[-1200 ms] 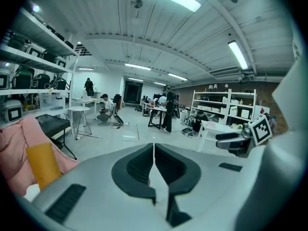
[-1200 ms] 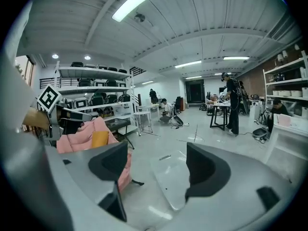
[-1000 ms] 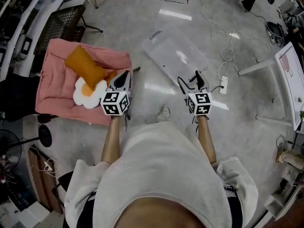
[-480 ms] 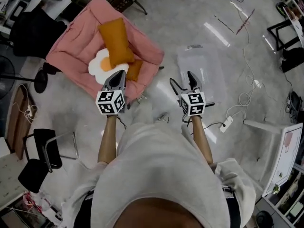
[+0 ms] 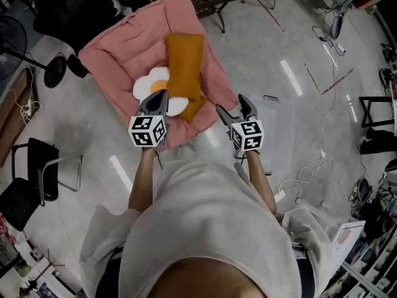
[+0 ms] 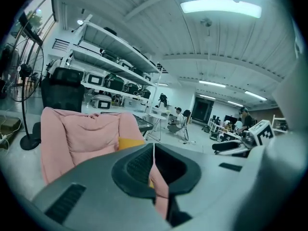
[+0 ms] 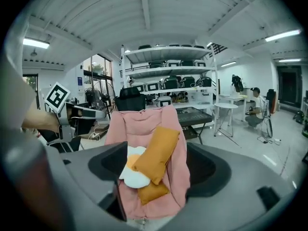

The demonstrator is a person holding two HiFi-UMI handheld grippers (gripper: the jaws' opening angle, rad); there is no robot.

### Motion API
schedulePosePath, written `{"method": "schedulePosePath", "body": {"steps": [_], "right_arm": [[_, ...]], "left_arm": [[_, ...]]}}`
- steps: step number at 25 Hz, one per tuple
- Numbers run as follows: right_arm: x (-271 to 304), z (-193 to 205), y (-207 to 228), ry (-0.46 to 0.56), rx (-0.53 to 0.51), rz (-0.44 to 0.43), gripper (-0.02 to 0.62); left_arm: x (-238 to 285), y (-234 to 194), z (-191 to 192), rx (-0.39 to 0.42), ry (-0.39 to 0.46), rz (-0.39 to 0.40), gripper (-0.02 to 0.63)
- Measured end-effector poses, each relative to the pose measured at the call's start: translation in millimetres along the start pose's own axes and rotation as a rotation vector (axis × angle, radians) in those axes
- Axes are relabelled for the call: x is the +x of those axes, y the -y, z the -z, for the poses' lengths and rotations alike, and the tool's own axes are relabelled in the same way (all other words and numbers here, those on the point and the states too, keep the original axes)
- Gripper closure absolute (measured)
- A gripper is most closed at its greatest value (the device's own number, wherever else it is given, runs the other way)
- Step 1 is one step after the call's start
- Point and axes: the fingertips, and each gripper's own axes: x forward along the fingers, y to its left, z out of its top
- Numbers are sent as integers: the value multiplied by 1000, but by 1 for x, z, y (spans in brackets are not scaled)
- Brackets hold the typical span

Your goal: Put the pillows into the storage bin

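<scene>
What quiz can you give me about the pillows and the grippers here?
1. True or false: the egg pillow lies on the pink cushion.
2. Which gripper has its jaws wide apart? A) left gripper B) right gripper C) neither
3. Fill in the number: ___ orange pillows lie on the cushion.

Key: 1 true. 2 B. 3 two: a long one on top and a smaller one below it.
</scene>
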Motion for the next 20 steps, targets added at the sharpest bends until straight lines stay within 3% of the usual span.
{"method": "schedulePosePath", "body": {"steps": [10, 20], "right_arm": [[111, -27, -20, -72, -8, -127, 212], [202, -2, 11, -152, 103, -272, 141]], "left_arm": [[20, -84, -15, -71, 9, -98, 589], [50, -86, -17, -114, -20, -208, 589]]}}
